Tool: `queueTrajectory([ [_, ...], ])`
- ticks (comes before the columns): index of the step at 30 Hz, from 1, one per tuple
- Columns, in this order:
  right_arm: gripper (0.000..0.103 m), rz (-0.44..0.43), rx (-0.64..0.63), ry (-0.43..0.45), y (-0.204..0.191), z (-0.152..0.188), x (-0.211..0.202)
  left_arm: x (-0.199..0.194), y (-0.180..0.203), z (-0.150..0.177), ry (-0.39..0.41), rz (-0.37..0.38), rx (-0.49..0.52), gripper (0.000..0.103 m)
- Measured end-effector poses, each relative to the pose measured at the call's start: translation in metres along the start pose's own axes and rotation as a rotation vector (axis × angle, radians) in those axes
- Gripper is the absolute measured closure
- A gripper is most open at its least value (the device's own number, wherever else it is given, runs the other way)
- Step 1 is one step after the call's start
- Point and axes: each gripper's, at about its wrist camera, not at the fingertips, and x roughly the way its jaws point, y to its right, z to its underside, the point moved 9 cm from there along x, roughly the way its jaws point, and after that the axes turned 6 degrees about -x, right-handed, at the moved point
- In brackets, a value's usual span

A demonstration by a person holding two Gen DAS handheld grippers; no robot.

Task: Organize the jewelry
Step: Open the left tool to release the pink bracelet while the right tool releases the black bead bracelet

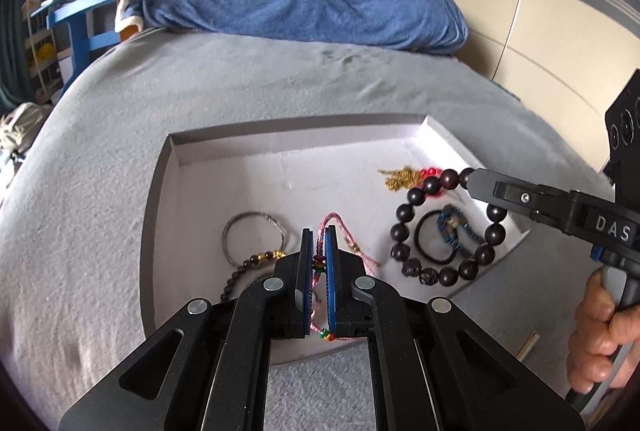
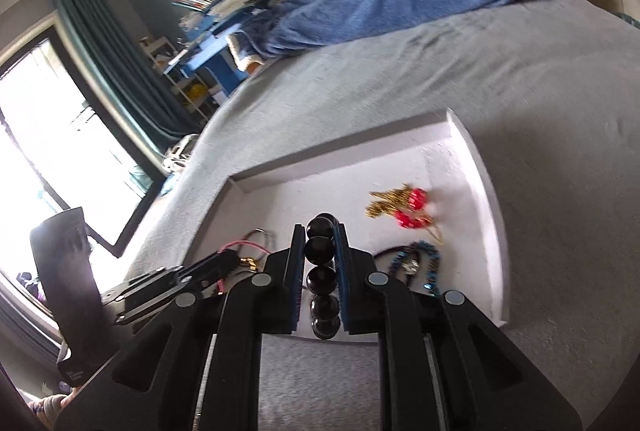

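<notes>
You are gripping a pink braided cord bracelet [image 1: 320, 263] in the closed left tool [image 1: 319, 243] and a dark wooden bead bracelet [image 1: 448, 227] in the right tool [image 2: 320, 263], both hanging over the white tray [image 1: 280, 151] on the bed [image 1: 200, 91]; most pieces are already lying inside.

- The left gripper [image 1: 319, 235] points forward and down, its two blue-padded jaws drawn close together and pinching a pink cord bracelet [image 1: 329, 221] between them.
- The right gripper [image 2: 319, 231] also tilts downward; its jaws are nearly closed and clamp a dark bead bracelet [image 2: 322, 279], the beads lined up between the pads.
- A hand [image 1: 598, 335] wraps around the right gripper's handle, fingers curled on the grip, seen from the left wrist view.
</notes>
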Motion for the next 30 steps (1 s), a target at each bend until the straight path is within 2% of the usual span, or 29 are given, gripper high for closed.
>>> queueTrajectory([
  [2,0.089,0.028,0.0,-0.022,0.007,0.005,0.004,0.003,-0.002,0.003,-0.014,-0.016,0.008,0.097],
  [12,0.089,0.053,-0.019,-0.066,0.007,0.018,0.012,0.013,-0.004,0.016,-0.059,-0.057,0.039,0.097],
  [17,0.089,0.079,-0.025,-0.079,0.01,0.021,0.014,0.014,-0.008,0.016,-0.06,-0.081,0.04,0.087],
  [21,0.088,0.076,-0.025,-0.078,0.01,0.02,0.012,0.012,-0.015,0.015,-0.048,-0.103,0.02,0.064],
  [23,0.086,0.073,-0.027,-0.073,0.01,0.02,0.01,0.012,-0.017,0.015,-0.044,-0.106,0.012,0.063],
  [24,0.082,0.074,-0.029,-0.071,0.01,0.019,0.01,0.012,-0.017,0.015,-0.041,-0.107,0.009,0.062],
  [26,0.073,0.079,-0.038,-0.057,0.009,0.017,0.007,0.009,-0.018,0.014,-0.024,-0.112,0.003,0.051],
  [30,0.059,0.09,-0.067,-0.025,0.005,0.014,-0.003,-0.003,-0.017,0.009,0.034,-0.107,-0.01,0.023],
])
